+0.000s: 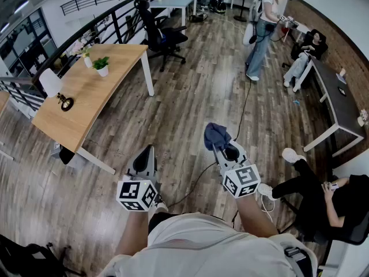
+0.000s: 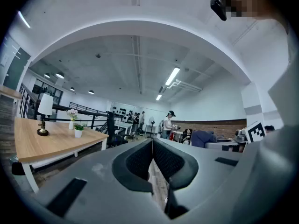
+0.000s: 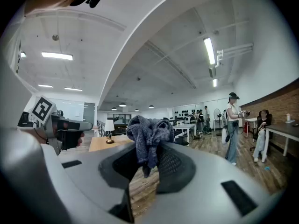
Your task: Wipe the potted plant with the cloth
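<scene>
Fingers on the right gripper pinch the cloth, left gripper closed on nothing; rubbing the potted plant far ahead could tug it loose.

The bench is set on the floor to the left, well apart from both grippers. On its far end the potted plant is placed just beside a vase, with a lamp nearer. A chair is set behind the bench. The cloth is held in the jaws of the right gripper, to the right of the left gripper.

Blue cloth pinched in jaws; potted plant upright on table.
</scene>
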